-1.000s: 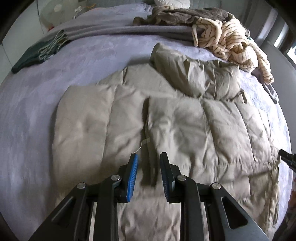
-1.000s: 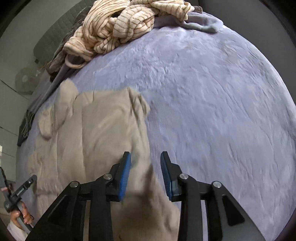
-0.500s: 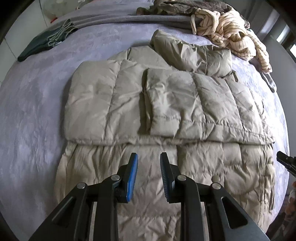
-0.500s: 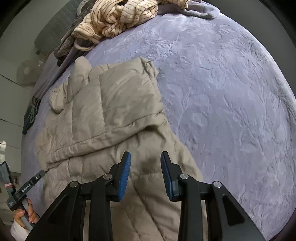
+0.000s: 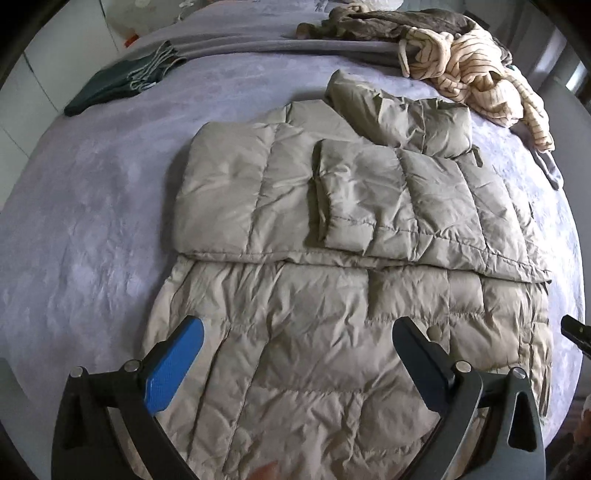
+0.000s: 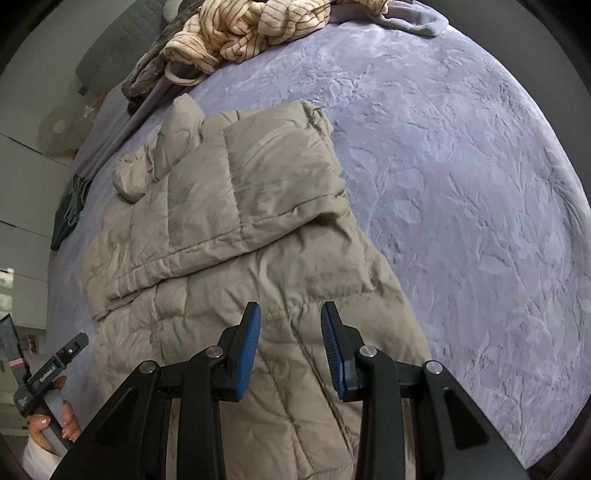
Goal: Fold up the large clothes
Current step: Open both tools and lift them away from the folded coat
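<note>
Left gripper (image 5: 297, 362): jaws spread wide, nothing between the blue pads; it hangs over the near hem of the coat, and whether it touches the fabric cannot be told.
Green garment (image 5: 122, 83): dark green, folded, at the far left edge of the bed, well apart from the coat.
Bed (image 5: 81, 206): covered with a lavender textured blanket that carries everything listed.
Grey cloth (image 5: 258, 46): a long band lying across the far side of the bed, beyond the coat.
Puffer coat (image 5: 325, 295): beige and quilted, spread flat in the middle of the bed. Its far part lies doubled over, with a straight edge running across the middle; the near part lies in a single layer toward the grippers.
Sleeve (image 5: 351, 199): folded across the top of the doubled part, cuff pointing toward the near side.
Hood (image 5: 399, 110): bunched at the far end of the coat, near the striped pile.
Striped garment (image 5: 476, 74): cream with dark stripes, crumpled at the far right, lying partly on a brown garment (image 5: 388, 26).
Right gripper (image 6: 290, 338): jaws partly apart, holding nothing, above the near right part of the coat (image 6: 236, 221); in the left wrist view only its tip shows at the right edge.
</note>
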`<state>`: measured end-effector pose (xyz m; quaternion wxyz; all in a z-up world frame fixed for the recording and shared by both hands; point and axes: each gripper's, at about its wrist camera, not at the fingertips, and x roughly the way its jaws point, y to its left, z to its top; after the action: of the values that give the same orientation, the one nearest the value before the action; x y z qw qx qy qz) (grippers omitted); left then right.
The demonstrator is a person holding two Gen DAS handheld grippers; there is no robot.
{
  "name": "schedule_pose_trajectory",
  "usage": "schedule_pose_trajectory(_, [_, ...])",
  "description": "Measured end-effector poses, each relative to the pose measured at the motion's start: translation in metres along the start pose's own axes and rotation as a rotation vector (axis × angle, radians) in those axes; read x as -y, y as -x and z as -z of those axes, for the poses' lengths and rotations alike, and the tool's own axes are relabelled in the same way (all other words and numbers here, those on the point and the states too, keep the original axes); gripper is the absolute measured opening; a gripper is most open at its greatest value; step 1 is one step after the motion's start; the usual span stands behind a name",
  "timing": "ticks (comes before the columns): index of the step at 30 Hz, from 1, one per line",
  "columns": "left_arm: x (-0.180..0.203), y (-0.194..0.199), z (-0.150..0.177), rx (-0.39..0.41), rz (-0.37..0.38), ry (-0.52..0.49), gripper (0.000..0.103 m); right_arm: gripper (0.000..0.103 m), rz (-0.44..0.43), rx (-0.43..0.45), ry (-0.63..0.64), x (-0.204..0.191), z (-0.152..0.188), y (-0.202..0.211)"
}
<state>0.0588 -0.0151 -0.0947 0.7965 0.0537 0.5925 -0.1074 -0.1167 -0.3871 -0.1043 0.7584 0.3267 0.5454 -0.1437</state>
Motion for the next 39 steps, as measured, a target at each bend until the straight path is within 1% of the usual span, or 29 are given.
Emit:
schedule_pose_trajectory(1, [-0.001, 0.001, 0.001, -0.008, 0.0, 0.007, 0.102, 0.044, -0.003, -0.005, 0.005, -0.002, 0.002, 0.001])
schedule_pose_trajectory(2, [-0.002, 0.0, 0.002, -0.024, 0.008, 0.014, 0.102, 0.048, -0.006, -0.007, 0.015, -0.004, 0.005, 0.004])
schedule_pose_trajectory(4, [-0.002, 0.003, 0.008, -0.052, 0.038, 0.028, 0.102, 0.061, -0.015, -0.005, 0.031, -0.008, 0.009, 0.008])
schedule_pose_trajectory(7, [0.002, 0.01, 0.018, -0.05, 0.023, 0.036, 0.102, 0.066, -0.033, -0.015, 0.049, -0.012, 0.017, 0.013])
schedule_pose_trajectory(8, [0.003, 0.011, 0.019, -0.052, 0.021, 0.039, 0.102, 0.073, -0.039, -0.02, 0.051, -0.013, 0.02, 0.013])
schedule_pose_trajectory(9, [0.003, 0.014, 0.024, -0.056, 0.022, 0.047, 0.102, 0.087, -0.049, -0.029, 0.049, -0.013, 0.023, 0.013])
schedule_pose_trajectory(11, [0.004, 0.017, 0.029, -0.06, 0.024, 0.056, 0.102, 0.087, -0.074, -0.034, 0.042, -0.012, 0.028, 0.014])
schedule_pose_trajectory(15, [0.006, 0.027, 0.042, -0.058, 0.018, 0.057, 0.102, 0.087, -0.099, -0.079, 0.043, -0.014, 0.039, 0.008])
schedule_pose_trajectory(20, [0.004, 0.032, 0.058, -0.075, 0.03, 0.062, 0.102, 0.087, -0.107, -0.109, 0.042, -0.018, 0.053, 0.008])
schedule_pose_trajectory(24, [-0.001, 0.033, 0.067, -0.083, 0.041, 0.055, 0.102, 0.087, -0.096, -0.123, 0.043, -0.022, 0.065, 0.007])
schedule_pose_trajectory(30, [-0.019, 0.03, 0.085, -0.09, 0.066, 0.036, 0.102, 0.087, -0.09, -0.117, -0.022, -0.026, 0.092, 0.009])
schedule_pose_trajectory(31, [-0.023, 0.029, 0.089, -0.092, 0.072, 0.035, 0.102, 0.09, -0.091, -0.118, -0.032, -0.027, 0.097, 0.009])
schedule_pose_trajectory(33, [-0.031, 0.028, 0.096, -0.1, 0.077, 0.028, 0.102, 0.103, -0.093, -0.122, -0.049, -0.03, 0.11, 0.008])
schedule_pose_trajectory(35, [-0.038, 0.028, 0.106, -0.104, 0.072, 0.006, 0.102, 0.103, -0.09, -0.107, -0.07, -0.034, 0.124, 0.009])
schedule_pose_trajectory(39, [-0.055, 0.028, 0.122, -0.11, 0.084, -0.012, 0.102, 0.103, -0.084, -0.12, -0.113, -0.04, 0.15, 0.006])
